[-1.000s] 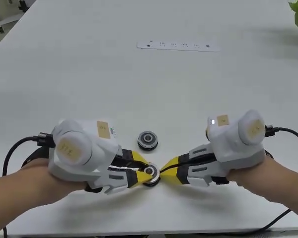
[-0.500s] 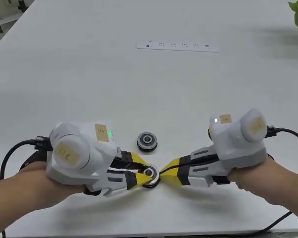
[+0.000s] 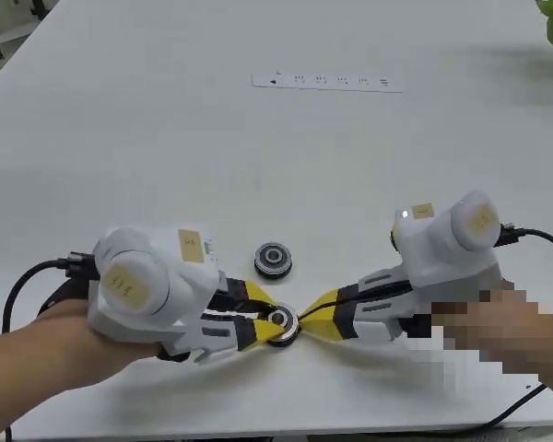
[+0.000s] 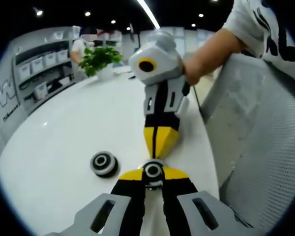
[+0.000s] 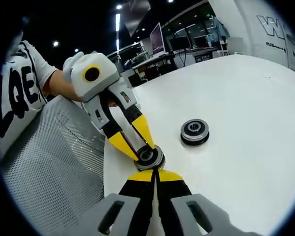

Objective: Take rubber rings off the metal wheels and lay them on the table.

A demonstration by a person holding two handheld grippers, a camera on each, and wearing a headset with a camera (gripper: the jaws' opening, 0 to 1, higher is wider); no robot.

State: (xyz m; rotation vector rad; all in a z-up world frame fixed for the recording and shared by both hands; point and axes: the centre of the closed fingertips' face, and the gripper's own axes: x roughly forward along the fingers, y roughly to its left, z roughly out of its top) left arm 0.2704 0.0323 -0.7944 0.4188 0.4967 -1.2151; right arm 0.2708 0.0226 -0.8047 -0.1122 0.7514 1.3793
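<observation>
- Step in hand: the first ring removal. Both tongs are on one wheel, and no loose ring lies on the surface [image 3: 147,138].
- Held wheel [image 3: 281,324]: it sits close to the near edge of the surface, about midway along that edge, and appears to rest on or just above it. Its dark rubber ring [image 5: 161,159] looks seated around the metal hub.
- Left gripper [image 3: 268,322]: its yellow-tipped tongs are spread around the wheel and pinch it from both sides. This is plain in the left gripper view, where the wheel sits between the two tips.
- Right gripper [image 3: 310,318]: its tongs are pressed together and the tip touches the wheel's rim from the opposite side. Whether a lip of the ring is caught between the tips cannot be told.
- Second wheel [image 3: 273,260]: it lies flat just beyond the held one, toward the far edge, apart from both grippers and with its ring on.
- Power strip [image 3: 327,82]: it lies well off toward the far edge and plays no part.
- Judgement on the next move: the left tongs should hold the hub steady. The right tip should work under or onto the ring's edge, grip it and peel it over the rim.
- Risk, as judged: the wheel may turn or slip in the left grip when the ring is pulled.
</observation>
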